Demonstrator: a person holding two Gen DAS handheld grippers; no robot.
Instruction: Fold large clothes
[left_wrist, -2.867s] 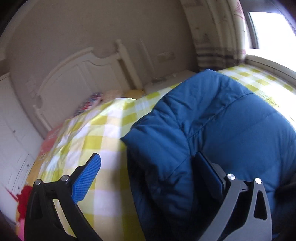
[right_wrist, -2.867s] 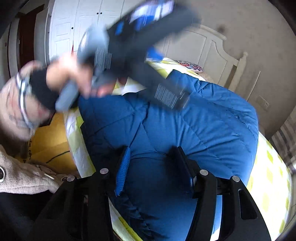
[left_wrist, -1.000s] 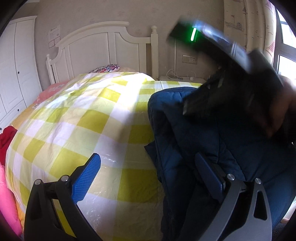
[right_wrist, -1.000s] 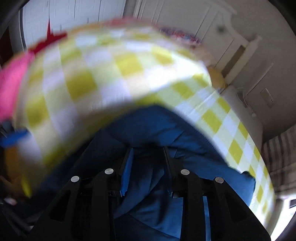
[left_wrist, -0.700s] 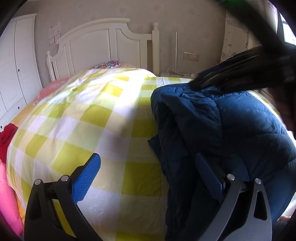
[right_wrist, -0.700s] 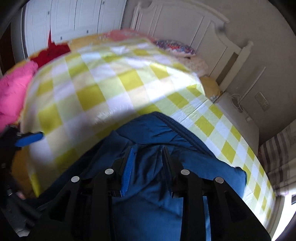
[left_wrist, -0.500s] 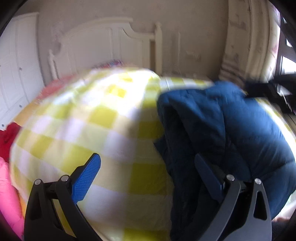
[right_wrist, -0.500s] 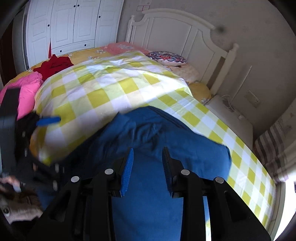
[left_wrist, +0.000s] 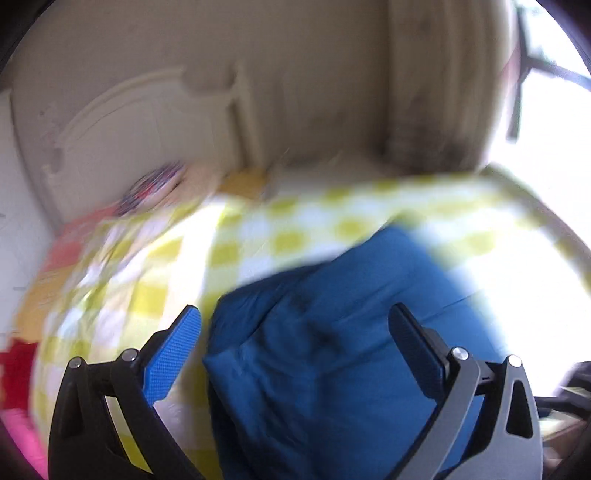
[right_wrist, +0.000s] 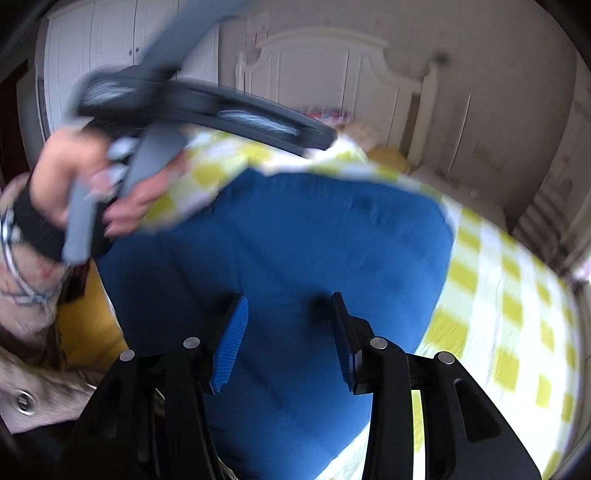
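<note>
Yellow-and-white checked bedspread (right_wrist: 509, 306) filled both views. Puffy blue quilted jacket (right_wrist: 295, 251) lay bunched on it, centre to lower frame, long axis running roughly up-frame, away from both grippers. Right gripper (right_wrist: 290, 332) hung directly over the jacket, fingers spread, gripping nothing. Left gripper (left_wrist: 291, 350) likewise wide apart, straddling the jacket's left edge; blur hid contact. Right judged nearer the bulk.

My left gripper (left_wrist: 291, 347): black frame, blue ribbed pads, silver screws.
My right gripper (right_wrist: 290, 332): same look.
My left hand (right_wrist: 88, 177): bare skin, black cuff.
</note>
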